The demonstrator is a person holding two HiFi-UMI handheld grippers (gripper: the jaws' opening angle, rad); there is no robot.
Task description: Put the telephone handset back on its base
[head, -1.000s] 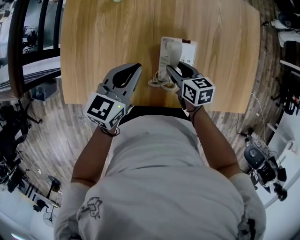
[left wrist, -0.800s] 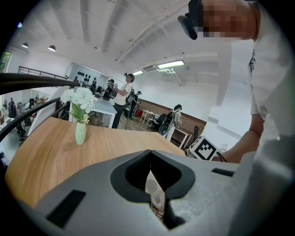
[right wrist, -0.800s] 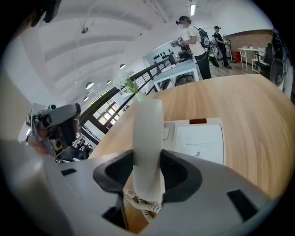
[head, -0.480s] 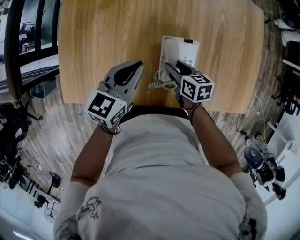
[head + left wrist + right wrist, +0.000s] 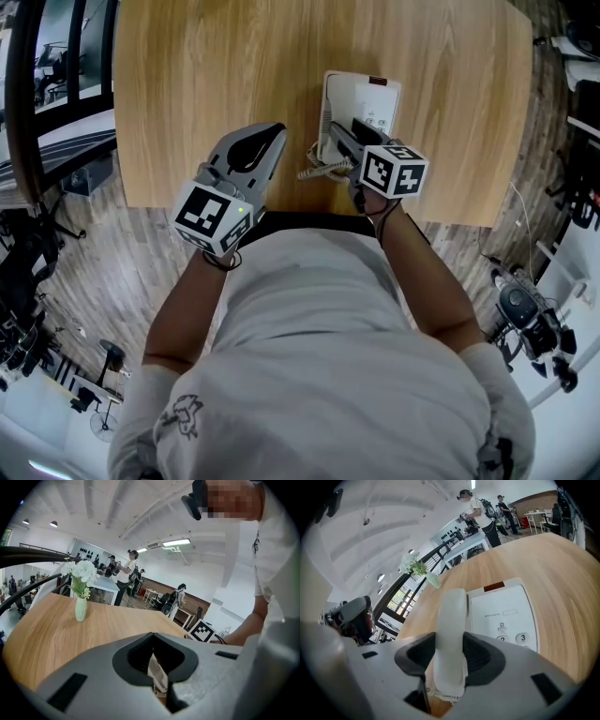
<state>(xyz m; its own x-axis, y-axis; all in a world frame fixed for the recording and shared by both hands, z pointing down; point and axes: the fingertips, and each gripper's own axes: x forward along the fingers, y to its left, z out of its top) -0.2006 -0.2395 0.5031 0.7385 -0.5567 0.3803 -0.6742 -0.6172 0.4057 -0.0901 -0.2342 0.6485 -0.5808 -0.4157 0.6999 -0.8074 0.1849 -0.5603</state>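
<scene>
The white telephone base [image 5: 373, 101] lies on the wooden table [image 5: 206, 75] near its front edge; its keypad face [image 5: 502, 612] shows in the right gripper view. My right gripper [image 5: 337, 141] is shut on the white handset [image 5: 450, 630], which points forward along the base's left side. Whether the handset touches the cradle I cannot tell. The coiled cord [image 5: 319, 170] hangs from the handset's near end onto the table. My left gripper [image 5: 261, 141] hovers left of the phone with its jaws together and nothing in them.
A pale vase of white flowers [image 5: 80, 597] stands at the far left of the table, also seen as the vase [image 5: 423, 572] in the right gripper view. The table's front edge [image 5: 281, 208] is just under both grippers. People stand far behind.
My right gripper has edged forward with the handset, further over the base's left side. The left gripper has hardly moved.
</scene>
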